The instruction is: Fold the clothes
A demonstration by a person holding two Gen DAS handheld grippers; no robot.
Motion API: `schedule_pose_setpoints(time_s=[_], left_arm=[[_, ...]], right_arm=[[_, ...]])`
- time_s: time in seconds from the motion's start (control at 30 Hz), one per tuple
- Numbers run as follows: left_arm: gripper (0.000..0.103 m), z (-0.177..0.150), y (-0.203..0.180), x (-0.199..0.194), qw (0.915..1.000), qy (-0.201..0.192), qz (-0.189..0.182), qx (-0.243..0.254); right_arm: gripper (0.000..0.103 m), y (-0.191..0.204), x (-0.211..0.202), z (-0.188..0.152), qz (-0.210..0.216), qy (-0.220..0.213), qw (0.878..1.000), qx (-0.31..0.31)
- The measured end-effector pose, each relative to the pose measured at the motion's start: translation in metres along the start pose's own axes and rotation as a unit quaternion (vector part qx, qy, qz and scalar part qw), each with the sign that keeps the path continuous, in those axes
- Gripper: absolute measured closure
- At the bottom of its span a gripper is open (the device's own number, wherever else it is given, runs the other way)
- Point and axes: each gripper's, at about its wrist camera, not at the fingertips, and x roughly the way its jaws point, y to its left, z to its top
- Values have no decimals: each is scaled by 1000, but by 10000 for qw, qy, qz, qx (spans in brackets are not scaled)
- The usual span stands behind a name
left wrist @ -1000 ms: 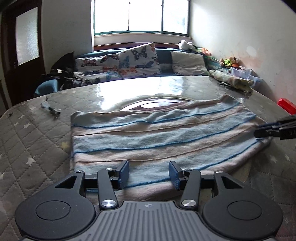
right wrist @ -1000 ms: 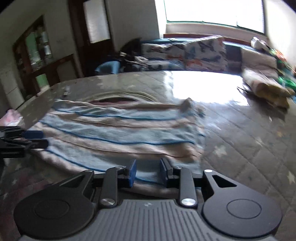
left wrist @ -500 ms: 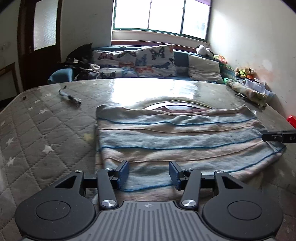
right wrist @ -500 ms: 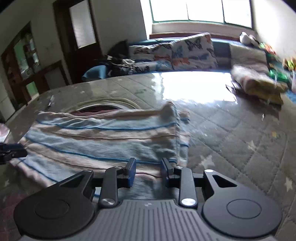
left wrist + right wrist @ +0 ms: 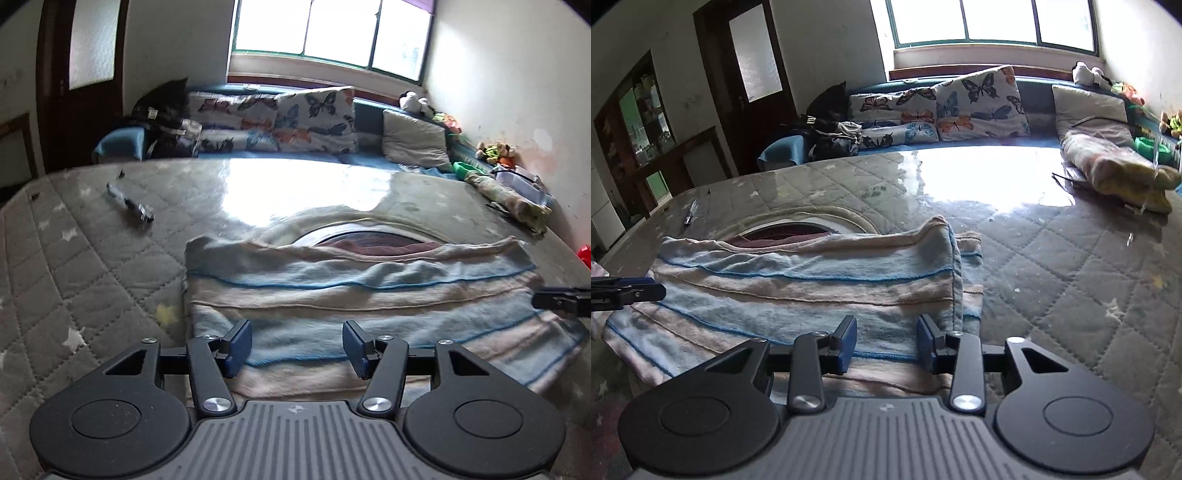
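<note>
Compared with a second ago, both grippers have pulled back from the striped garment [image 5: 369,310], and its far edge now sits nearer, doubled over so that the right end shows a folded layer lying on a lower one. The left gripper [image 5: 296,349] hovers low over the near left part of the cloth, level and pointing toward the window, its jaws spread wide with nothing between them. The right gripper [image 5: 885,349] is held the same way over the near right corner, its jaws also parted and empty; its tip [image 5: 561,301] shows at the right edge of the left view. The garment lies flat on the quilted bed [image 5: 1071,266] just ahead of both tools, its long axis and blue stripes running crosswise from one gripper to the other. A pen [image 5: 129,203] lies ahead and to the left, well apart from the cloth.
</note>
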Motion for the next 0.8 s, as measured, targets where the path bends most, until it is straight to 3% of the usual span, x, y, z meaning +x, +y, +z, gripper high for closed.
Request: schedule_pose_setpoints(time_s=[0.37, 0.8], left_arm=[[43, 36, 10, 16, 9998, -132, 94, -65], [41, 36, 23, 36, 9997, -18, 87, -210]], right_arm=[[66, 4, 11, 20, 22, -46, 9998, -192], [66, -9, 42, 50, -157, -13, 9995, -274]])
